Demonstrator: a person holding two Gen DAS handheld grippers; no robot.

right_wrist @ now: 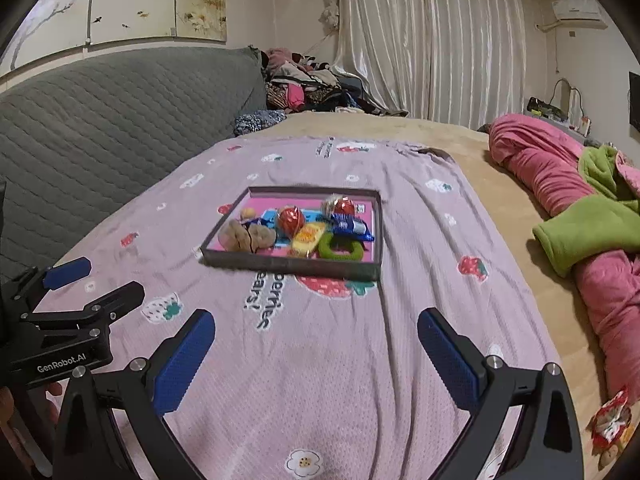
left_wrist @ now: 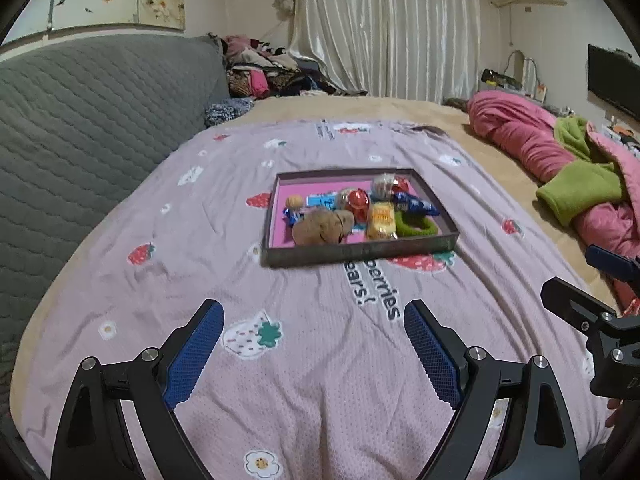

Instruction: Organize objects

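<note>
A shallow dark tray (left_wrist: 360, 250) with a pink floor sits on the pink strawberry bedspread, also in the right wrist view (right_wrist: 292, 266). It holds a brown plush toy (left_wrist: 322, 226), a red foil ball (left_wrist: 357, 201), a yellow snack pack (left_wrist: 381, 221), a green ring (left_wrist: 416, 226) and blue wrappers (left_wrist: 414, 202). My left gripper (left_wrist: 314, 314) is open and empty, well short of the tray. My right gripper (right_wrist: 316, 322) is open and empty, also short of the tray. Each gripper shows at the edge of the other's view.
A grey quilted headboard (left_wrist: 92, 128) rises on the left. Pink and green bedding (left_wrist: 568, 168) is heaped on the right. A clothes pile (left_wrist: 268, 68) lies at the far end by the curtains. A red snack wrapper (right_wrist: 610, 424) lies at the bed's right edge.
</note>
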